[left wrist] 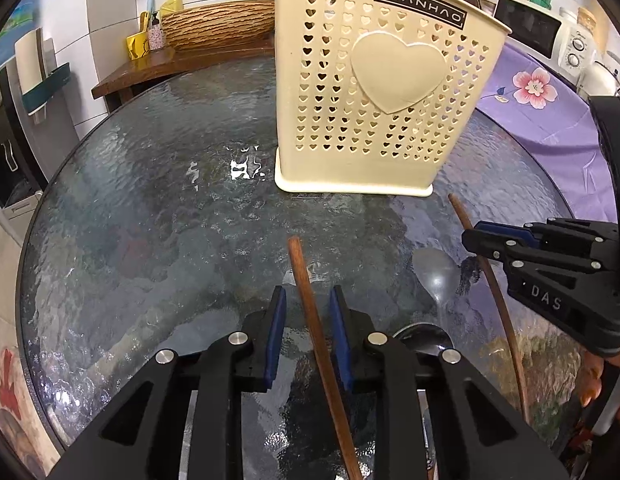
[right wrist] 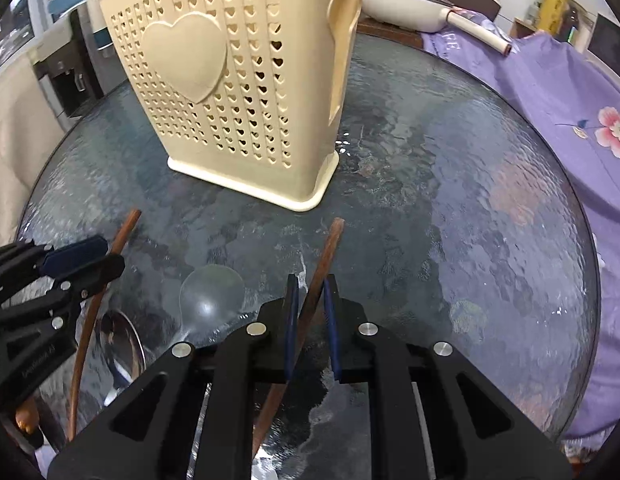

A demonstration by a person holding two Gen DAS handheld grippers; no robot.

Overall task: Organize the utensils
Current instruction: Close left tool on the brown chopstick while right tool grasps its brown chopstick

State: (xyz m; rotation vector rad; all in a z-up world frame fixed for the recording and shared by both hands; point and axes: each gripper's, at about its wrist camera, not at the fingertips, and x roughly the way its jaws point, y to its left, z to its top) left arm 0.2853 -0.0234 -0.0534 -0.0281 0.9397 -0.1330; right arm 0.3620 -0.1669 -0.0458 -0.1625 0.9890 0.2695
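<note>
Wooden sticks are what you've got lined up right now, one per hand. Your left gripper (left wrist: 308,294) hangs low over the glass table (left wrist: 150,240) with its jaws a bit apart. The left chopstick (left wrist: 298,256) runs up between the blue pads (left wrist: 277,320), closer to the right-hand pad, and there's a visible gap on the other side, so no squeeze on it.

Your right gripper (right wrist: 311,280) is a different story. Its jaws are drawn in narrow on the right chopstick (right wrist: 333,240), which slants through them, and from the left wrist camera the fingers look clamped around the stick.

Between the two sticks a clear plastic spoon (right wrist: 212,292) lies flat on the glass. A metal spoon (right wrist: 124,340) sits just beside it, nearer to you.

As for the cream utensil holder (left wrist: 389,100), the one with the heart cutouts, it stands upright on the table beyond both chopstick tips, apart from them. Off to your right, a purple flowered cloth (right wrist: 569,92) runs along the table's edge.
</note>
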